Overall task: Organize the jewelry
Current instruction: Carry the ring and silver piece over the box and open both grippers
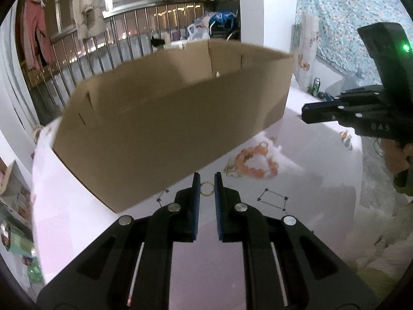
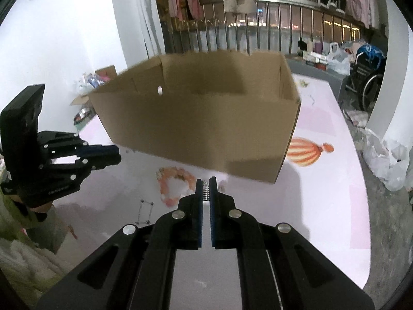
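Note:
My left gripper is shut on a small gold ring, held upright between its blue pads just in front of the open cardboard box. Between the pads of my right gripper sits a small silver toothed piece of jewelry, gripped above the pink tabletop near the box. An orange bead bracelet lies on the table between both grippers. Beside it lies a thin black rectangular wire piece. Each gripper shows in the other's view, the right gripper and the left gripper.
The pink table carries a printed orange balloon picture right of the box. A metal railing with hanging clothes stands behind. Plastic bags and a wheelchair are off the right edge. A green can stands at the far side.

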Demonstrator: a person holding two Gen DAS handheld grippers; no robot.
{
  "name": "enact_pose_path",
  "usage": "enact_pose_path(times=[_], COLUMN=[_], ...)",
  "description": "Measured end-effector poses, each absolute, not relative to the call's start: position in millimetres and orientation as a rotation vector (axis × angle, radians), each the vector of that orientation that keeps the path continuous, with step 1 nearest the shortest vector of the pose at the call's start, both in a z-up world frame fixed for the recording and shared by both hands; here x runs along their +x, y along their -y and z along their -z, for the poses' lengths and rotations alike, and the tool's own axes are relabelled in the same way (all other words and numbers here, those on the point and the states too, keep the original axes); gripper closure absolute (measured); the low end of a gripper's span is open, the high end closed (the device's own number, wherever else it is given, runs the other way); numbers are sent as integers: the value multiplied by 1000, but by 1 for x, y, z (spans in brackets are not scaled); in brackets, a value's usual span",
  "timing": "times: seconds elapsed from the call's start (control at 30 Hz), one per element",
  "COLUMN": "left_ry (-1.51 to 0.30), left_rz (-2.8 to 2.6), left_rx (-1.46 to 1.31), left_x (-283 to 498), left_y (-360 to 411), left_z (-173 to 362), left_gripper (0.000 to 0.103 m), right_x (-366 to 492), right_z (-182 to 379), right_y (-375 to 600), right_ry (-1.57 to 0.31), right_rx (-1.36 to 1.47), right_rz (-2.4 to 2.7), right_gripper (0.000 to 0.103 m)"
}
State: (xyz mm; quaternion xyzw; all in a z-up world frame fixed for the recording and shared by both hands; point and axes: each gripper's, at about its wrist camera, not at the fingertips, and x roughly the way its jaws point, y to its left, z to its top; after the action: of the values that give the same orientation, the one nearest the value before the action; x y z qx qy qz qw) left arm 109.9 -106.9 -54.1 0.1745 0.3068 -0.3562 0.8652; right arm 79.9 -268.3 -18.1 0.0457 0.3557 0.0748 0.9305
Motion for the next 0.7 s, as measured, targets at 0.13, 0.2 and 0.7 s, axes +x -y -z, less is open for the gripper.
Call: enact_pose_path(times=[0.13, 0.2, 0.7], left_ry=[-582, -542, -683], left_rz=[756, 774, 786], left_rx=[368, 359, 330], left_x=[102, 100, 239], left_y=[106, 106, 193], left_z=[26, 8, -38], left_gripper=[93, 93, 93], right_x=[78, 81, 214], right_z=[-7, -25, -45], right_y=[271, 273, 308], right_ry=[-656, -609, -712], right_rx=[100, 90, 101], right_rz=[-172, -189, -268], right_gripper=[98, 98, 98])
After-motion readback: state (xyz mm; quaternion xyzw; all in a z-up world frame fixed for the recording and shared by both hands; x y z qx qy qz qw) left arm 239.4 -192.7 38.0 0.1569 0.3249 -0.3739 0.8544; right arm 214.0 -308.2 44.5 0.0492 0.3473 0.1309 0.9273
